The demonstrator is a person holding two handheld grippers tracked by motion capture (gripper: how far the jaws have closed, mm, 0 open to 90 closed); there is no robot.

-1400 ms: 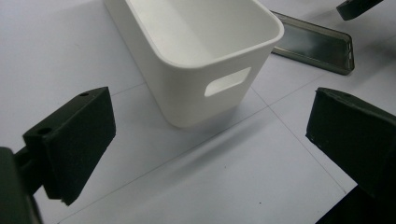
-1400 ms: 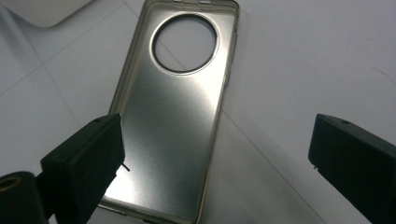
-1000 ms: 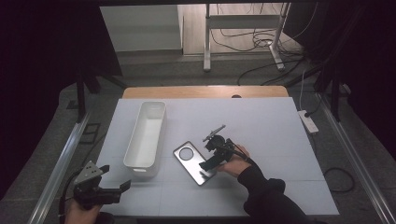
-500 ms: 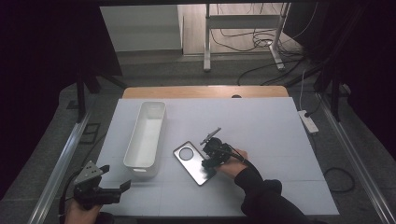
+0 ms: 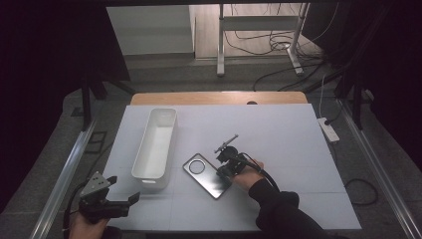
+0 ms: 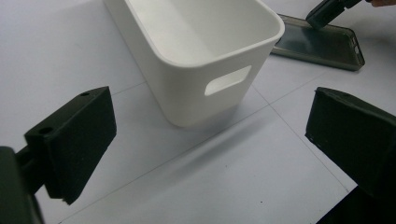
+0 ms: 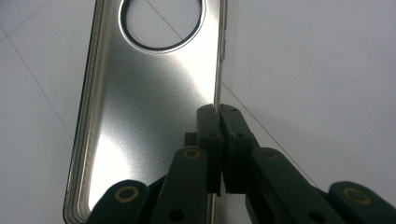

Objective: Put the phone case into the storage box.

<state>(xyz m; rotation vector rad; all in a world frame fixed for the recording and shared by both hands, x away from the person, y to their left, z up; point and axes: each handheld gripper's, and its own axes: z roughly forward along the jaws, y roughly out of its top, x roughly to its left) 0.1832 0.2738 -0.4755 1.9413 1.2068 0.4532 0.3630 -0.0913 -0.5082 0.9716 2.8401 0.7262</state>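
Right tongs (image 7: 218, 112) clamped on the long edge of the phone case (image 7: 154, 107) lying flat mid-bench, left tongs (image 6: 205, 135) wide apart and idle at 7 o'clock; grasp step, probably next a level lift toward the white bin (image 5: 155, 144) at 9 o'clock.

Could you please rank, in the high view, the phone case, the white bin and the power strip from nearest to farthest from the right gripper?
1. Clear phone case with round cutout: clamped in the right gripper.
2. White rectangular plastic bin: to its left.
3. White power strip: beyond the table's right edge.
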